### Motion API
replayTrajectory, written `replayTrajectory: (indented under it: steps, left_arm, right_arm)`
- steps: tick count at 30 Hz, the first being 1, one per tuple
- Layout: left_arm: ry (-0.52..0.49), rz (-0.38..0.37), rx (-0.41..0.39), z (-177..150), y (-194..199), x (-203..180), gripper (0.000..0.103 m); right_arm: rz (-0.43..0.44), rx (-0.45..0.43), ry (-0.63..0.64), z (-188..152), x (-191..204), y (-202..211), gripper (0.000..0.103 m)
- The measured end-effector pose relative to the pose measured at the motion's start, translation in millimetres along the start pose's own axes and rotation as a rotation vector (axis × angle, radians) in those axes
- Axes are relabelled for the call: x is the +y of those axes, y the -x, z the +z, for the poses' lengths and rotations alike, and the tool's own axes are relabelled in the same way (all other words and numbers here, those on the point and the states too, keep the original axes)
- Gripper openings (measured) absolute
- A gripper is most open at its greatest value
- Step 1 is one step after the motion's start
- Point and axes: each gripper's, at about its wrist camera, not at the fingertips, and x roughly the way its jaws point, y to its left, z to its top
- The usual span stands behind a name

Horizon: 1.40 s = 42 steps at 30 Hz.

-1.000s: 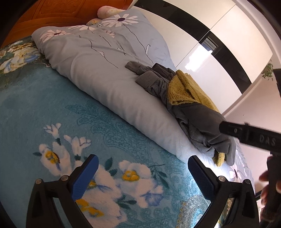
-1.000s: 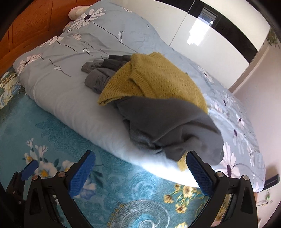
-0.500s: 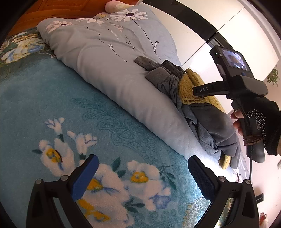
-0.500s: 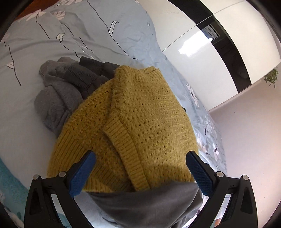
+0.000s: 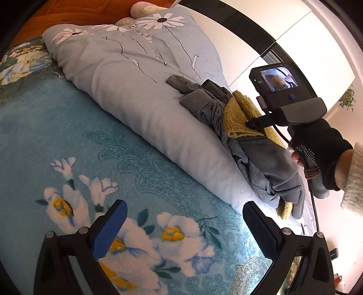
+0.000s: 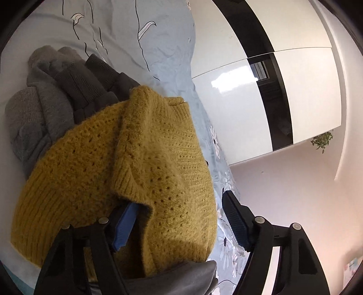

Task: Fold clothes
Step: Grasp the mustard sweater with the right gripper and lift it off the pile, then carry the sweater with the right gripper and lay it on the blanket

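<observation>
A heap of clothes lies on a rolled pale blue duvet [image 5: 140, 90]: a mustard yellow knit sweater [image 6: 147, 172] on top of grey garments [image 6: 47, 106]. The sweater also shows in the left wrist view [image 5: 238, 118], with a grey garment [image 5: 267, 168] below it. My right gripper [image 6: 181, 222] is open, its jaws astride a fold of the yellow sweater, the left pad [image 6: 126, 227] tucked under the knit. The right gripper also shows in the left wrist view [image 5: 251, 124], held by a gloved hand. My left gripper [image 5: 183, 224] is open and empty above the teal floral blanket [image 5: 68, 140].
A white and black glossy wardrobe [image 6: 261, 95] stands behind the bed. An orange wooden headboard [image 5: 68, 13] is at the far end, with a pillow [image 5: 145, 6] against it. A plant [image 6: 322, 140] hangs on the pink wall.
My right gripper has moved forward and down into the yellow sweater, and its jaws have narrowed around a fold. My left gripper has barely moved.
</observation>
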Motion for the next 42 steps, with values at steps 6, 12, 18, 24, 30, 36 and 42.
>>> replayTrajectory:
  steps: [6,12,18,24,30,36,42]
  left_arm:
    - [0.025,0.038,0.026,1.5,-0.7,9.4,0.103]
    - [0.034,0.036,0.042,-0.8,-2.9,12.4,0.103]
    - [0.050,0.005,0.035,-1.8,8.7,14.8,0.103]
    - [0.086,-0.009,0.009,-2.2,34.8,20.4,0.103]
    - [0.087,0.036,-0.010,-5.0,64.5,19.9,0.103]
    - [0.071,-0.014,-0.157,-12.2,121.6,15.7,0.103]
    - [0.128,-0.026,-0.226,-21.7,165.3,18.8,0.103]
  right_arm:
    - [-0.012,0.076,-0.038,14.0,-8.2,-13.9,0.022]
    - [-0.021,0.061,-0.229,13.0,-66.2,0.7,0.010]
    - [-0.043,-0.055,-0.319,6.2,-124.8,50.0,0.010]
    - [-0.052,-0.109,-0.499,-19.9,-212.4,76.5,0.010]
    - [-0.049,-0.145,-0.627,-59.7,-289.4,107.3,0.010]
    - [-0.007,-0.236,-0.734,-96.5,-347.1,151.0,0.010]
    - [-0.016,-0.393,-0.745,-132.4,-381.7,210.4,0.010]
